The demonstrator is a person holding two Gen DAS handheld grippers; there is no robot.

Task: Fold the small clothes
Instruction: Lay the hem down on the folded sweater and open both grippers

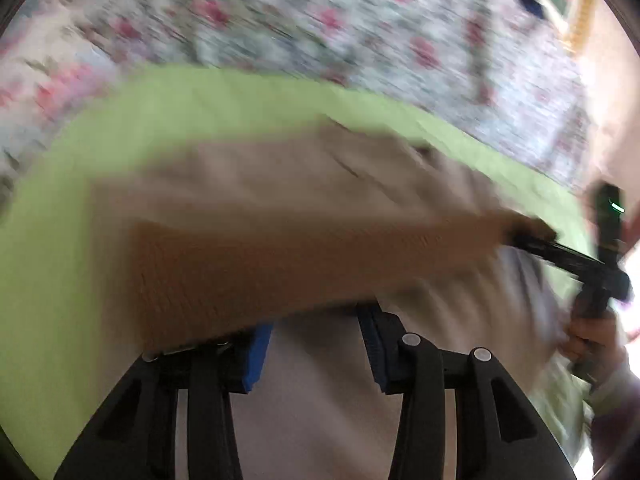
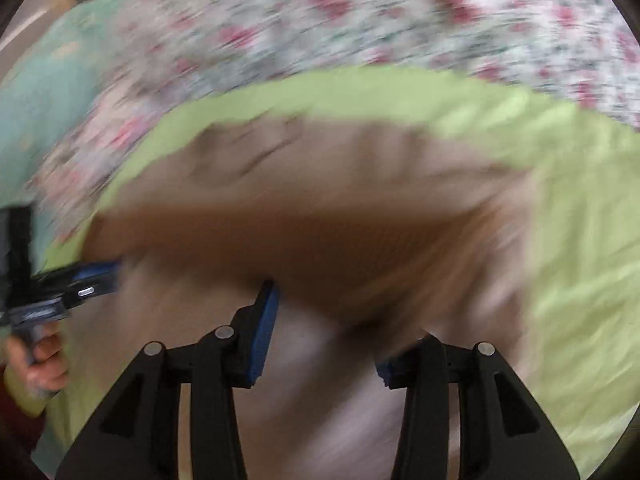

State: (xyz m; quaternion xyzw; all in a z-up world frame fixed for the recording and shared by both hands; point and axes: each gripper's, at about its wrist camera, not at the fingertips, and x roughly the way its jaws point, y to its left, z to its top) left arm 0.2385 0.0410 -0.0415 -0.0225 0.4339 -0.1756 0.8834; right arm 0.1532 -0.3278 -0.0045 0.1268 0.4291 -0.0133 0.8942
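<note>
— Well, what lies under the two claws?

— A beige-brown piece of soft clothing (image 1: 280,216), spread across the middle of both wrist views on a lime-green cloth (image 1: 60,260), with a floral sheet with pink blossoms (image 1: 320,12) filling the upper part of each frame. Everything is badly blurred.

— How does the left claw (image 1: 316,344) stand?

— Its blue-padded fingers (image 1: 256,356) are parted at the bottom centre of its own view, with pale fabric showing in the gap. A darker brown fold of the garment drapes over the tip of the left finger. I see no pad pressing on cloth, so it has no hold.

— And the right claw (image 2: 332,340)?

— Likewise parted, low in the centre of its frame. The brown fold hangs over the tip of its right-hand finger and the pale cloth shows between the pads; nothing is pinched.

— Do they see each other?

— Yes. The right claw appears at the right edge of the left view, held by a hand (image 1: 592,344); the left claw sits at the left edge of the right view, gripped by the other hand (image 2: 44,364).
</note>
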